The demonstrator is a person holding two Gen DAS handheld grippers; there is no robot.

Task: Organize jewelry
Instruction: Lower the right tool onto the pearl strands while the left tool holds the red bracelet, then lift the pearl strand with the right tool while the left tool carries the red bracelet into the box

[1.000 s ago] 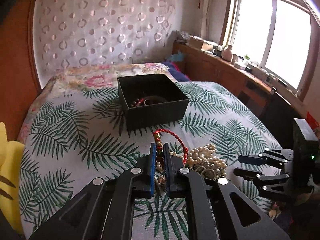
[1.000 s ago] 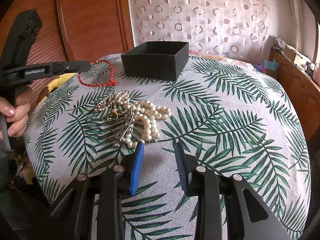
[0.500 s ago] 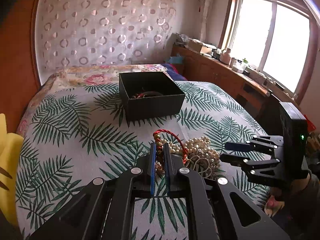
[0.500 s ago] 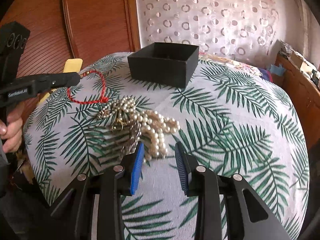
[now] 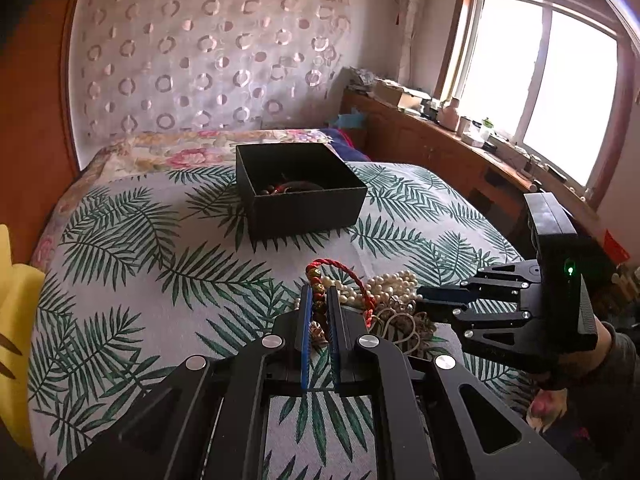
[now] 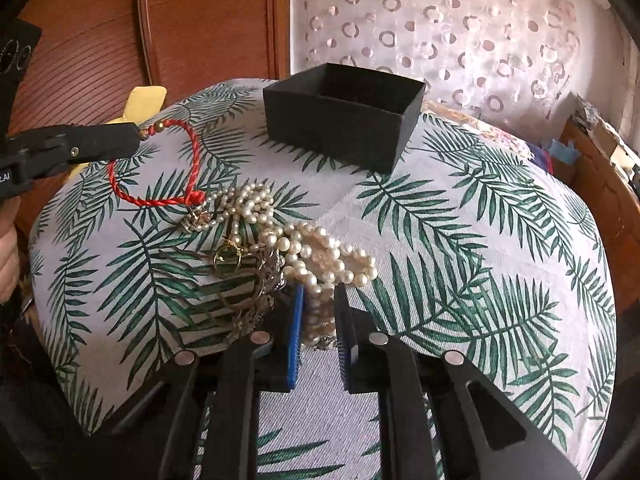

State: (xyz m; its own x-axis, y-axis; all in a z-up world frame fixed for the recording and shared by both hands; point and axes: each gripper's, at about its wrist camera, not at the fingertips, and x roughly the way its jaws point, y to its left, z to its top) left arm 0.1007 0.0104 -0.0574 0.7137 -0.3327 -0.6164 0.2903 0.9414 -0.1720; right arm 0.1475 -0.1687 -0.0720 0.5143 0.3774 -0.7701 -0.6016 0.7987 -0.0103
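Note:
My left gripper [image 5: 319, 292] is shut on the beaded end of a red cord bracelet [image 5: 352, 276]; in the right wrist view the bracelet [image 6: 192, 160] hangs from it [image 6: 138, 134], its far end touching the pile. A pile of pearl necklaces [image 6: 308, 248] with gold and silver chains [image 6: 240, 280] lies on the palm-leaf cloth. My right gripper [image 6: 318, 300] is open, its fingers on either side of a pearl strand at the pile's near edge. A black open box [image 5: 298, 196] stands beyond, holding dark beads and a red piece.
The leaf-print cloth [image 6: 460, 240] covers a rounded surface that drops off at the sides. A yellow cushion [image 5: 16, 320] lies at the left edge. A wooden sideboard [image 5: 440, 148] with clutter runs under the window at right. A wooden panel [image 6: 180, 32] stands behind.
My right gripper has moved forward to the pearl pile and narrowed around a strand. My left gripper has kept hold of the red bracelet and has drawn back and lower.

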